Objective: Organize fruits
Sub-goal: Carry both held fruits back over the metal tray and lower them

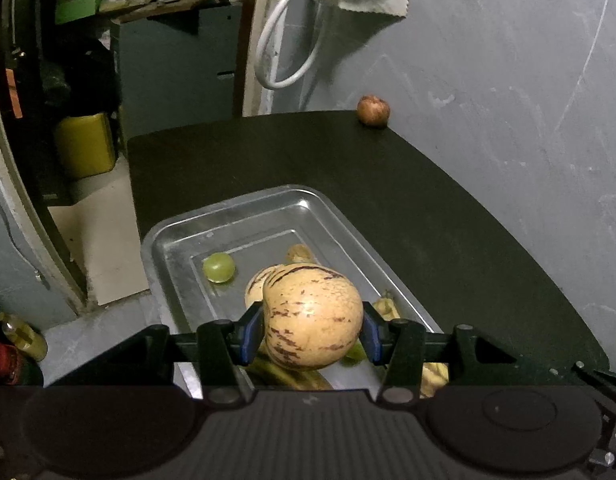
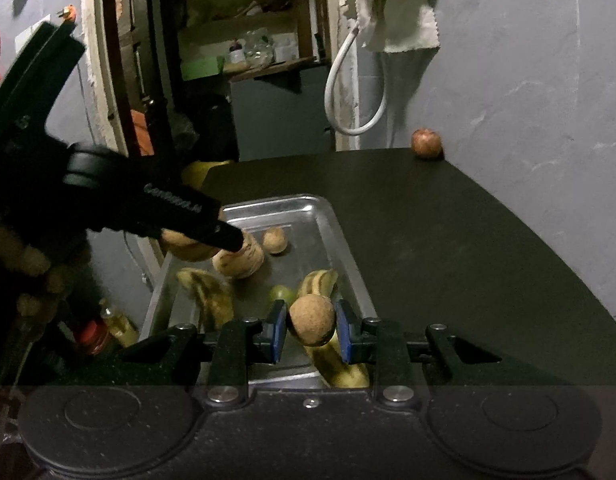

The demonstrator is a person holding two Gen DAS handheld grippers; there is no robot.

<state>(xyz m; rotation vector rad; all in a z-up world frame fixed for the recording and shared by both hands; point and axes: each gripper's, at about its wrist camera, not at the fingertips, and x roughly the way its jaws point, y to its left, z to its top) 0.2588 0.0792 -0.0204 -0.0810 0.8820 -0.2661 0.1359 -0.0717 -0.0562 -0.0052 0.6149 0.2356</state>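
My left gripper [image 1: 311,334] is shut on a pale yellow melon with purple streaks [image 1: 312,304], held above the metal tray [image 1: 268,196]. In the tray lie a green lime [image 1: 219,267], a second streaked melon [image 1: 255,286], a small brown fruit [image 1: 299,253] and bananas [image 1: 387,309]. My right gripper [image 2: 311,332] is shut on a round brown fruit [image 2: 311,318] over the near end of the tray [image 2: 276,202], above bananas [image 2: 212,294]. A reddish apple [image 2: 426,143] sits on the table's far corner, apart from both grippers.
The dark table [image 1: 427,220] runs along a grey wall on the right. A white hose [image 1: 284,40] and a cloth hang at the back. A yellow jerrycan [image 1: 84,146] and bottles [image 1: 24,336] stand on the floor to the left. A hand [image 2: 28,264] holds the left gripper.
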